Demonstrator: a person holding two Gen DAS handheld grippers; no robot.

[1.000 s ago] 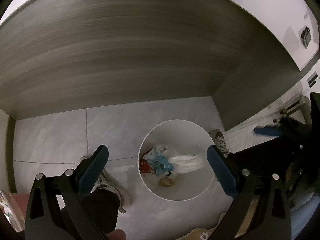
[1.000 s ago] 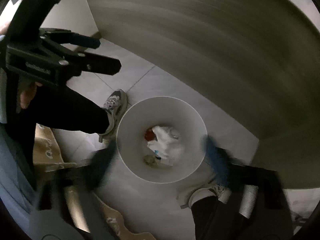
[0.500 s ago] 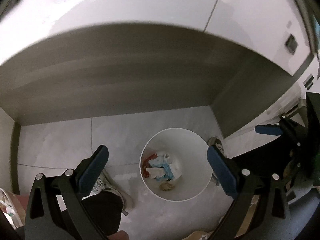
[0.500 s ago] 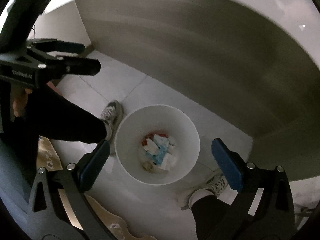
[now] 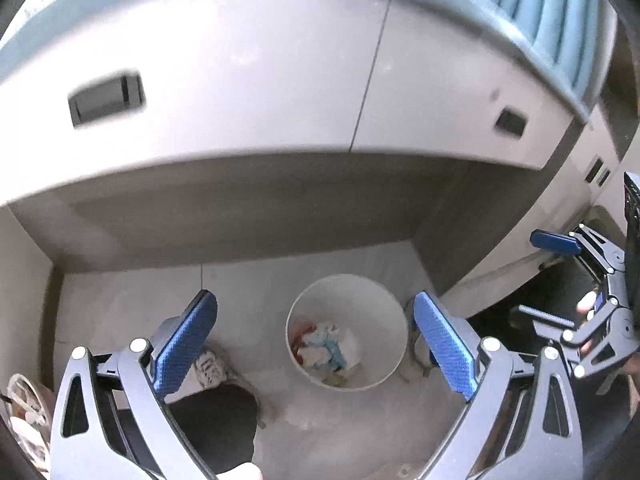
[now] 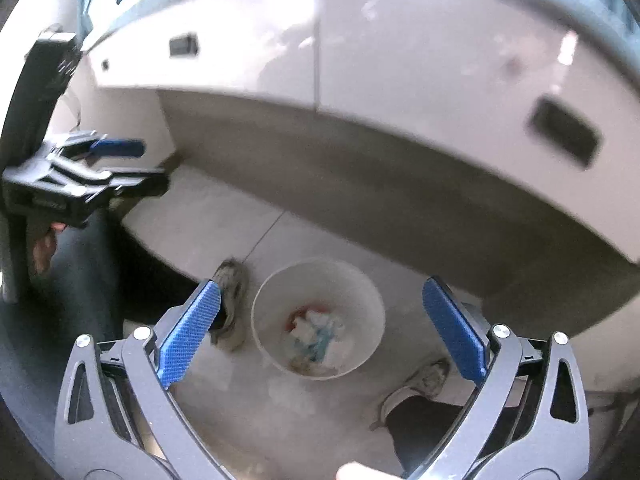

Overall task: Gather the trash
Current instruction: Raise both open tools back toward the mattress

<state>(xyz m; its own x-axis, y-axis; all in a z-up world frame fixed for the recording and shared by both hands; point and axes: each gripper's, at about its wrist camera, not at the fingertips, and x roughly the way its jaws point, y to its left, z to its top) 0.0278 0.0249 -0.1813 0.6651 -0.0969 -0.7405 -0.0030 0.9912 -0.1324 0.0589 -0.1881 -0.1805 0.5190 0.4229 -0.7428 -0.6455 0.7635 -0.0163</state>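
A round white bin (image 5: 394,320) stands on the grey tile floor under a desk. It also shows in the right wrist view (image 6: 362,280). Crumpled white, blue and red trash (image 5: 326,346) lies in its bottom, also seen in the right wrist view (image 6: 318,334). My left gripper (image 5: 316,338) is open and empty, high above the bin. My right gripper (image 6: 320,330) is open and empty, also high above it. Each gripper shows in the other's view, the right one (image 5: 560,276) and the left one (image 6: 120,164).
The desk's grey drawer fronts (image 5: 280,92) with recessed handles (image 5: 106,98) hang over the bin. The person's shoes (image 6: 234,304) and dark trouser legs (image 5: 216,420) stand on either side of the bin. A side panel (image 5: 460,232) closes the right.
Both grippers have risen and tilted up. The bin looks smaller and farther away. The drawer fronts have come into view. The trash has settled in the bin.
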